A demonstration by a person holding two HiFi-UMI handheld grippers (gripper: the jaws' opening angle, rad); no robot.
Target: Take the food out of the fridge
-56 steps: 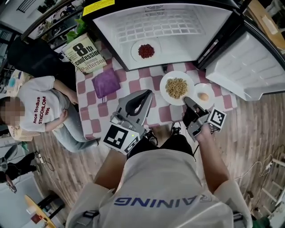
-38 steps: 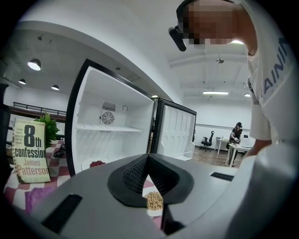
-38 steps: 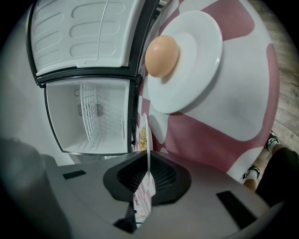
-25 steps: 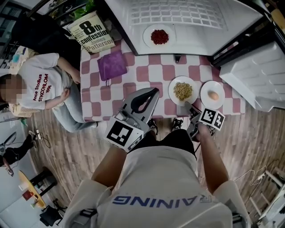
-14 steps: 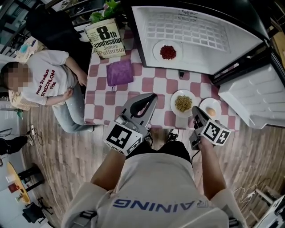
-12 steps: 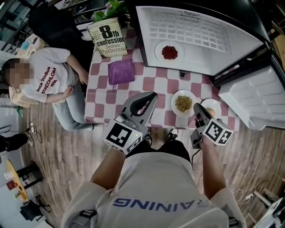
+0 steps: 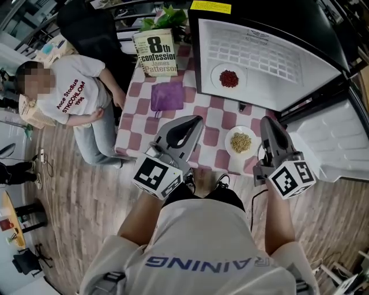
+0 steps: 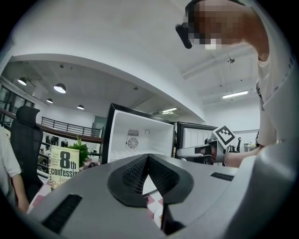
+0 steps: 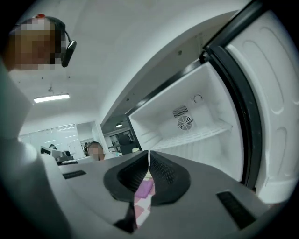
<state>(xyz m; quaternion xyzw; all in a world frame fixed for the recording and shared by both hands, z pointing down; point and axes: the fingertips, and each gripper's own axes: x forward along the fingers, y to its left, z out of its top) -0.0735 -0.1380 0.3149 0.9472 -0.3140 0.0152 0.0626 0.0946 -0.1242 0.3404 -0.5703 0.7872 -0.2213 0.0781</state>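
The fridge (image 7: 262, 55) stands open on the checkered table (image 7: 210, 118). Inside it, a white plate of red food (image 7: 229, 78) rests on the floor of the compartment. In front of the fridge a plate of pale grains (image 7: 241, 142) sits on the table. My right gripper (image 7: 266, 120) hovers level to the right of that plate. Its jaws are closing, tips together, with nothing between them. It hides the small egg plate. My left gripper (image 7: 199, 119) hangs over the table's near edge, shut and empty. In the left gripper view, the fridge (image 8: 140, 135) lies ahead.
A purple cloth (image 7: 167, 95), a standing book (image 7: 157, 53) and a plant (image 7: 167, 16) occupy the table's far left. A person in a white shirt (image 7: 75, 98) sits left of the table. The fridge door (image 7: 340, 144) swings out at right.
My right gripper has lifted away from the small egg plate, rolled and now sits high over it. The left gripper has risen a little. The plates have stayed put.
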